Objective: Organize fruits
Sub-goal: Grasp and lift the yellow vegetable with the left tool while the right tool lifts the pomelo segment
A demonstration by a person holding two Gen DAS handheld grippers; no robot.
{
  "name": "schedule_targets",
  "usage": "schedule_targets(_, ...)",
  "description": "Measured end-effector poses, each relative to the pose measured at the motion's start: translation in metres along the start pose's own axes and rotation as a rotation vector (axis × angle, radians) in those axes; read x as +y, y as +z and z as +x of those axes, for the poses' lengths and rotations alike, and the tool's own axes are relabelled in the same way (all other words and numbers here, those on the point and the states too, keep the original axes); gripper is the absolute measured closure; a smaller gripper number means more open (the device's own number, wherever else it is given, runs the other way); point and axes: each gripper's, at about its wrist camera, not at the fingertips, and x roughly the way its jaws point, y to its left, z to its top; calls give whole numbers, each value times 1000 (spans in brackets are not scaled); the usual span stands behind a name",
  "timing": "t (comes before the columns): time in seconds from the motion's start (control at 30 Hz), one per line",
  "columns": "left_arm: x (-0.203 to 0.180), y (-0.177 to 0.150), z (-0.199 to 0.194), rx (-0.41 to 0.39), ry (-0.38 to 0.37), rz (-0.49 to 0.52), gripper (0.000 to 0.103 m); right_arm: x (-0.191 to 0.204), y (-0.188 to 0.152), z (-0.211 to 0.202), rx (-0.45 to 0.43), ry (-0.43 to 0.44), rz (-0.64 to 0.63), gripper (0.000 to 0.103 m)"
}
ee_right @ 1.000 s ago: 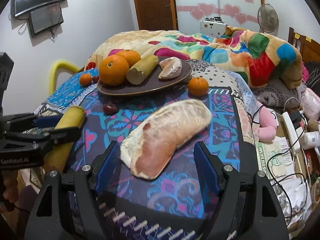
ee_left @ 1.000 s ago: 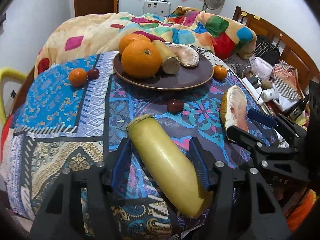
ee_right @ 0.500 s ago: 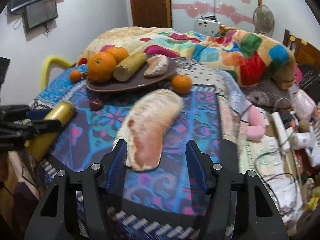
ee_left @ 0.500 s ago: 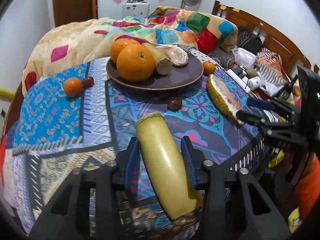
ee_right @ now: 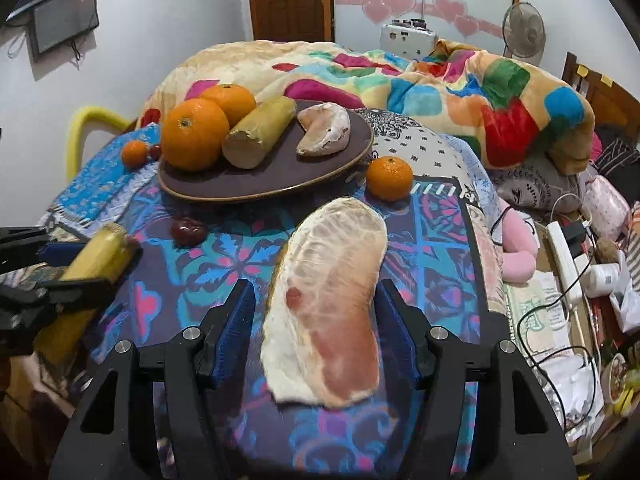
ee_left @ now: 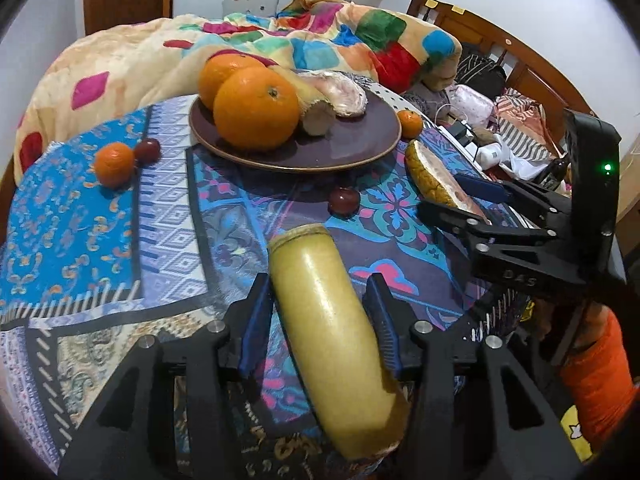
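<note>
My left gripper [ee_left: 318, 312] is shut on a yellow sugarcane piece [ee_left: 328, 312] and holds it over the patterned cloth. My right gripper [ee_right: 316, 312] is shut on a pomelo wedge [ee_right: 332, 304], also held over the cloth; that wedge also shows in the left wrist view [ee_left: 436, 180]. A dark brown plate [ee_left: 360, 140] further back carries two big oranges [ee_left: 256, 108], another sugarcane piece [ee_right: 260, 132] and another pomelo wedge [ee_right: 326, 130]. Small mandarins [ee_left: 114, 164] [ee_right: 390, 178] and dark red fruits [ee_left: 344, 200] [ee_left: 147, 150] lie loose on the cloth.
A colourful blanket [ee_right: 440, 88] is heaped behind the plate. Cables, a power strip [ee_right: 568, 256] and clutter lie to the right. A yellow chair back [ee_right: 86, 124] stands at the left. The table edge is close below both grippers.
Both grippers have closed: the left on the sugarcane piece, the right on the pomelo wedge. Both have lifted their fruit and drawn it closer to the cameras.
</note>
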Motion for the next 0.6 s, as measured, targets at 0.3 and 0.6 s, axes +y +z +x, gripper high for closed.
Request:
schedule_targets(0.3,2,1,-2,-2,-35,13,64,-7,-3,-6,-29,-8,34,56)
schedule_targets(0.6,4,4,-31,-94,6,-23,67,-8,-1,-22,-93,23,27,56)
